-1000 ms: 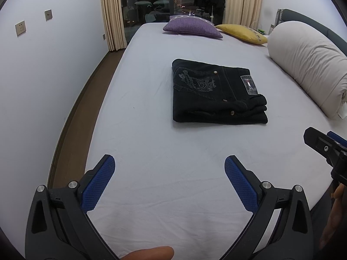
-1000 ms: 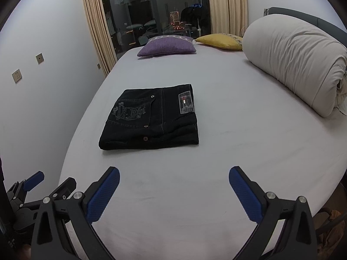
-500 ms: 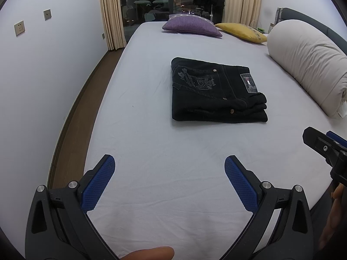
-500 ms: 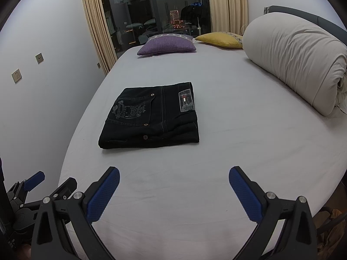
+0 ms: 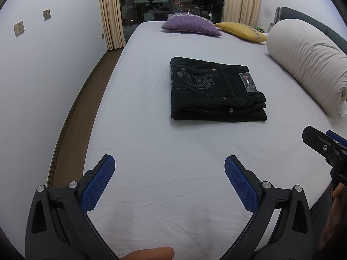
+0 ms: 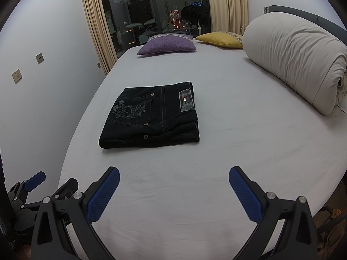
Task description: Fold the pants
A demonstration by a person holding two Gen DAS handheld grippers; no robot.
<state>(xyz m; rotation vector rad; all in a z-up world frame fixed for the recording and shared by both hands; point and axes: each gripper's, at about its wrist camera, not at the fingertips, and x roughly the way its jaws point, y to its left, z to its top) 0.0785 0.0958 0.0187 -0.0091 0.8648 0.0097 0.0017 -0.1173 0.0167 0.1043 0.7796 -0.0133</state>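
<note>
- The pants (image 5: pixel 216 91) lie on the bed (image 5: pixel 173 162), folded into a compact dark rectangle, well short of the purple cushion (image 5: pixel 190 25) and well apart from the rolled duvet (image 5: pixel 308 65).
- The stack looks finished: several layers sit squared on one another, waistband edge toward the duvet, fold edges facing the grippers. I judge the task to be at or near its end.
- The left gripper (image 5: pixel 169 182) hangs over bare sheet on the near side of the pants, fingers spread wide and holding nothing.
- The right gripper (image 6: pixel 173 190) does the same, also on the near side of the pants, fingers wide apart and empty.
- Handling, as a judgement: this is dark denim, thick and fairly stiff for cloth, heavy enough in a stack to stay put but apt to slide layer over layer if pulled by one edge.
- Best hold would be the two near corners of the stack, pinching through all the layers at once, or the thick waistband; the seams and rivets there give a firm, non-slippery bite.
- Nothing here is fragile; the risk is only that the fold slumps.
- Writing: the back pocket (image 6: pixel 130 110) carries pale embroidery that seems to read "Valentine Day" around a crest, though not sharply.
- The waistband patch (image 6: pixel 186 99) bears a small red, white and blue flag mark; its text is too small to read.
</note>
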